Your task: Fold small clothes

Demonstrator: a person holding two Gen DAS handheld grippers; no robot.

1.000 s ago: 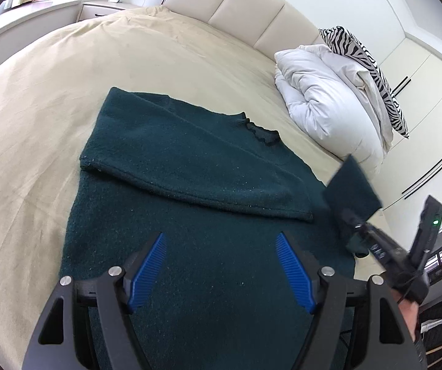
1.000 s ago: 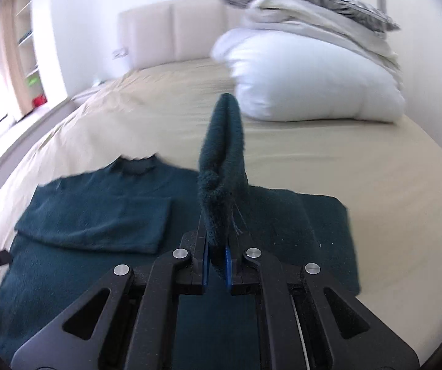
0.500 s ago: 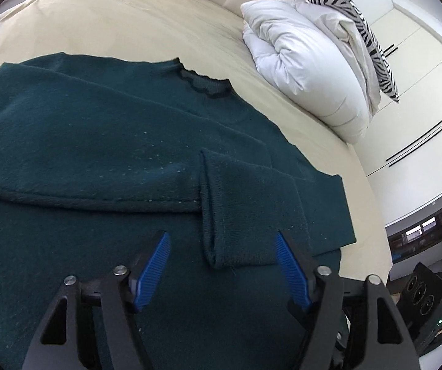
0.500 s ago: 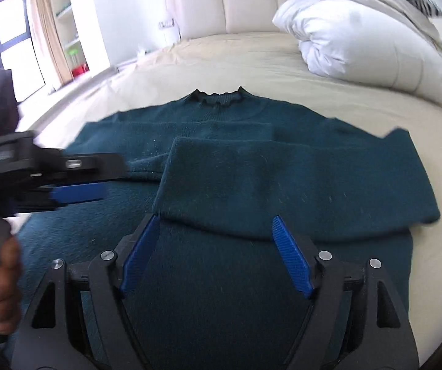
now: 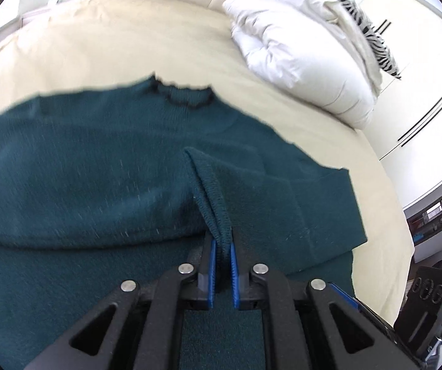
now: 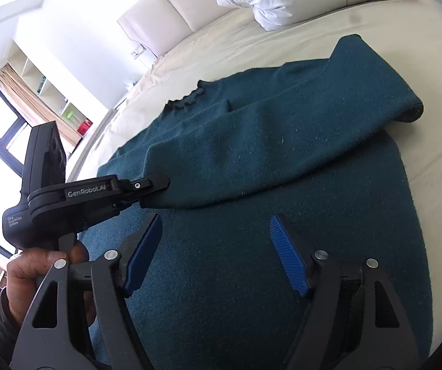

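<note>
A dark teal knit sweater [image 5: 82, 166] lies flat on the cream bed [image 5: 159, 37], collar away from me, both sleeves folded across its chest. My left gripper [image 5: 221, 249] is shut on the cuff [image 5: 211, 197] of the right sleeve and lifts it slightly. In the right wrist view the sweater [image 6: 282, 141] fills the middle, and the left gripper [image 6: 154, 185] pinches the sleeve end from the left. My right gripper [image 6: 217, 246] is open and empty, hovering over the sweater's lower body.
White pillows and a zebra-striped cushion [image 5: 307, 30] are piled at the bed's far right by the padded headboard [image 6: 171, 3]. White wardrobe doors [image 5: 421, 98] stand right of the bed. Shelves and a window [image 6: 11, 117] are on the far left.
My right gripper let go of the sleeve after laying it across the chest and opened. My left gripper moved onto the sleeve cuff and shut on it.
</note>
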